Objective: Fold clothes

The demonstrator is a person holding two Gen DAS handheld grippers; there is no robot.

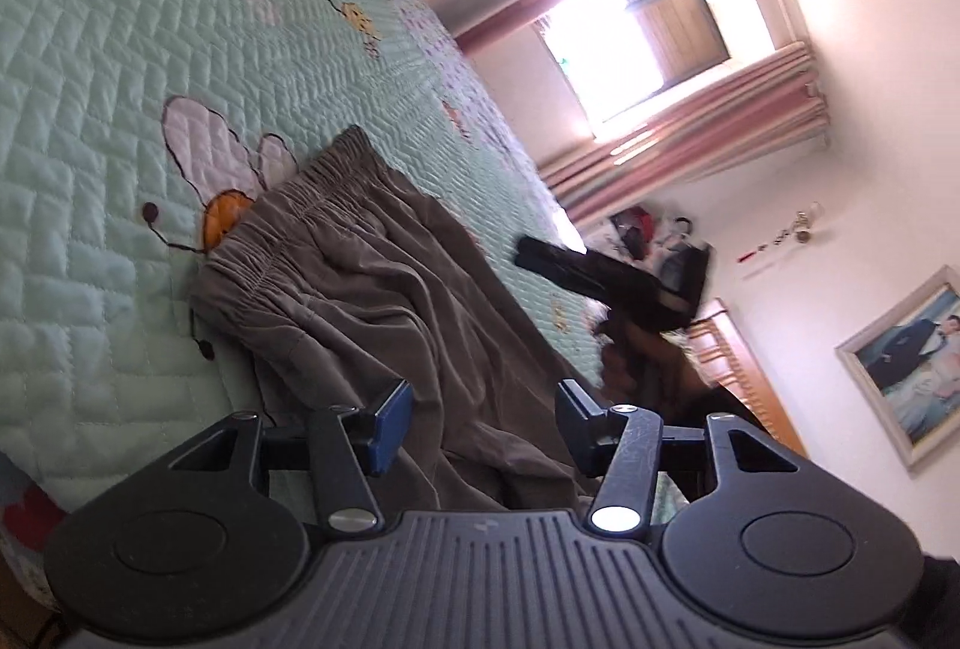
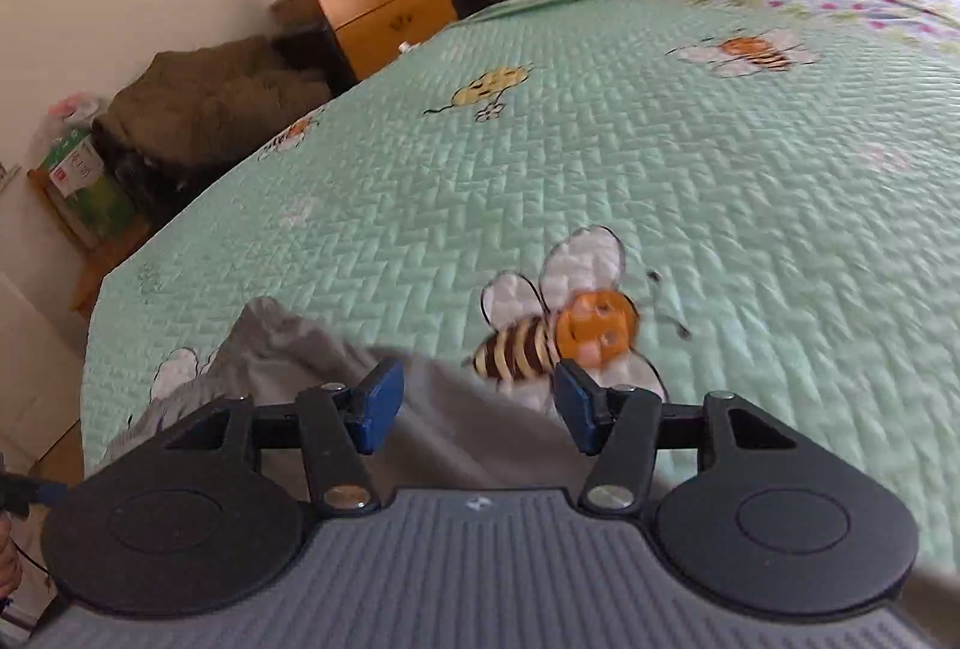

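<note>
Left wrist view: my left gripper [image 1: 485,412] hangs low over the brown trousers [image 1: 384,301], which lie on the green quilted bedspread [image 1: 120,48]. Their gathered elastic waistband [image 1: 288,211] is the far end, ahead and to the left of my fingers, and the long axis runs from it back toward me, the legs passing under the jaws and off the near edge of the bed. The jaws stand about half open; cloth shows in the gap below them, but neither blue pad [image 1: 393,424] presses on it, so I judge nothing is held. My right gripper [image 1: 576,271] appears as a dark blurred shape beyond the trousers, off to the right, clear of the fabric. Right wrist view: my right gripper [image 2: 477,409] points down across the bedspread [image 2: 720,199] toward an embroidered bee [image 2: 558,337]. A grey-brown fold of the trousers [image 2: 336,367] lies just ahead, below the jaws and mostly to their left. These jaws also stand about half open, empty as far as the blurred frame shows. In my judgement the left hand is the nearer to the garment, and the next grasp turns on taking an edge along that waistband-to-legs axis. A wooden desk [image 2: 384,0] stands beyond the bed.
</note>
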